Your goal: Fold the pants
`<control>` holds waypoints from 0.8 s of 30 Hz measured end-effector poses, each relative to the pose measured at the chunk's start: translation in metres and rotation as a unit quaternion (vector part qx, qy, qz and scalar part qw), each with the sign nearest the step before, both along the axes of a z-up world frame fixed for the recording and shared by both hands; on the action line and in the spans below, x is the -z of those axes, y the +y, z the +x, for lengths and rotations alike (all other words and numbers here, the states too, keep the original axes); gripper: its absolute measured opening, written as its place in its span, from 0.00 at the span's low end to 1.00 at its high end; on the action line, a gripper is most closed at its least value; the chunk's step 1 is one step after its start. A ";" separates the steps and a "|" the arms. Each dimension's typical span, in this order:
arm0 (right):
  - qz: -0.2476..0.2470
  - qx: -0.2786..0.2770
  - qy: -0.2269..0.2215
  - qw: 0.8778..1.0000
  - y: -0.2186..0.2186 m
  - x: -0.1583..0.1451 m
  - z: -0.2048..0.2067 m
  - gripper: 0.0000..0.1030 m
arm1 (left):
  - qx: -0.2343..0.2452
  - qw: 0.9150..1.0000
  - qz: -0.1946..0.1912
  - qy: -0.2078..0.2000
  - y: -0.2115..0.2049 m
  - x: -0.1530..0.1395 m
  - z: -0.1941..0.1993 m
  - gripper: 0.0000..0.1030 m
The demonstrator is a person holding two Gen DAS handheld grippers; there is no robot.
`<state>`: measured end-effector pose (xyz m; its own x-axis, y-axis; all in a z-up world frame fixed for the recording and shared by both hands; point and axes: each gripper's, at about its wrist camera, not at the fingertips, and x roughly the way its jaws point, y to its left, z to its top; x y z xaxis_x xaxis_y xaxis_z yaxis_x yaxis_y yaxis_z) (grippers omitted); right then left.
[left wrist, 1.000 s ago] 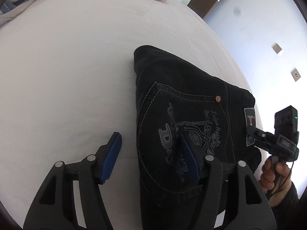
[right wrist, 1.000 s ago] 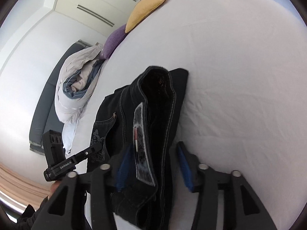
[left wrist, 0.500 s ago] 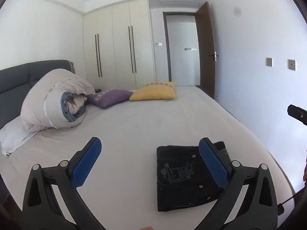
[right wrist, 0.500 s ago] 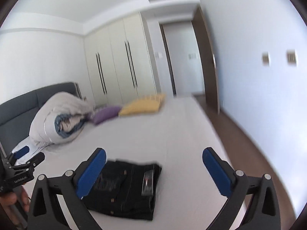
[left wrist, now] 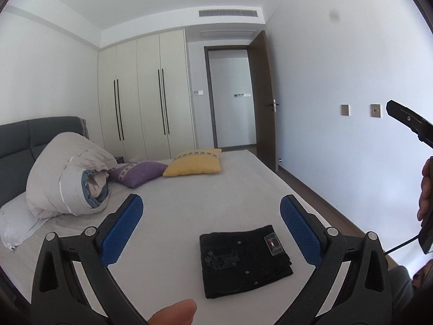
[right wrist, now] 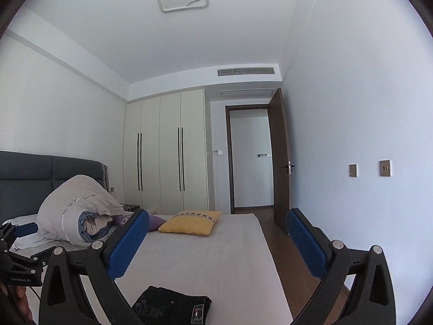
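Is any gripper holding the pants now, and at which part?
No. Left gripper and right gripper are open and empty; the folded pants lie free on the bed.

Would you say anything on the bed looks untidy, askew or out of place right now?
The pants lie in a compact, flat fold on the bed. The one untidy thing is the duvet, bundled in a loose heap by the headboard. The two cushions sit slightly askew.

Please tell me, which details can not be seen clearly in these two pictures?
- Black folded pants: right wrist view, the bottom edge cuts off the near part.
- Pants label: left wrist view, print too small to read.
- Purple pillow: right wrist view, mostly behind the right gripper finger.
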<state>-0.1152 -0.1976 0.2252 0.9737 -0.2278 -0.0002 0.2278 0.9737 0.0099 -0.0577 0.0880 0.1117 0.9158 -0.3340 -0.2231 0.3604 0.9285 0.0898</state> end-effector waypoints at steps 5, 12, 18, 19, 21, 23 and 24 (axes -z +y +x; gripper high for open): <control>0.026 -0.005 0.073 0.997 0.001 0.036 0.011 1.00 | -0.002 0.997 -0.002 0.081 -0.008 0.014 0.010 1.00; 0.073 -0.006 0.192 0.979 0.000 0.105 0.039 1.00 | -0.065 0.980 0.021 0.185 -0.020 0.073 0.045 1.00; 0.100 0.000 0.281 0.954 0.008 0.144 0.057 1.00 | -0.077 0.966 0.027 0.245 -0.031 0.119 0.068 1.00; 0.108 0.004 0.294 0.950 0.007 0.151 0.060 1.00 | -0.078 0.964 0.029 0.251 -0.033 0.124 0.069 1.00; 0.117 0.009 0.310 0.943 0.005 0.159 0.063 1.00 | -0.080 0.962 0.032 0.259 -0.036 0.133 0.074 1.00; 0.122 0.015 0.323 0.938 0.003 0.166 0.066 1.00 | -0.080 0.960 0.036 0.267 -0.040 0.141 0.077 1.00; 0.123 0.016 0.327 0.937 0.003 0.166 0.066 1.00 | -0.080 0.959 0.037 0.270 -0.040 0.141 0.077 1.00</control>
<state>-0.0490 -0.1947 0.0593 0.7401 -0.1727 -0.6500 0.2932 0.9527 0.0807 0.0189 0.0480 -0.0291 0.6987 -0.1642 -0.6963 0.2268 0.9739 -0.0021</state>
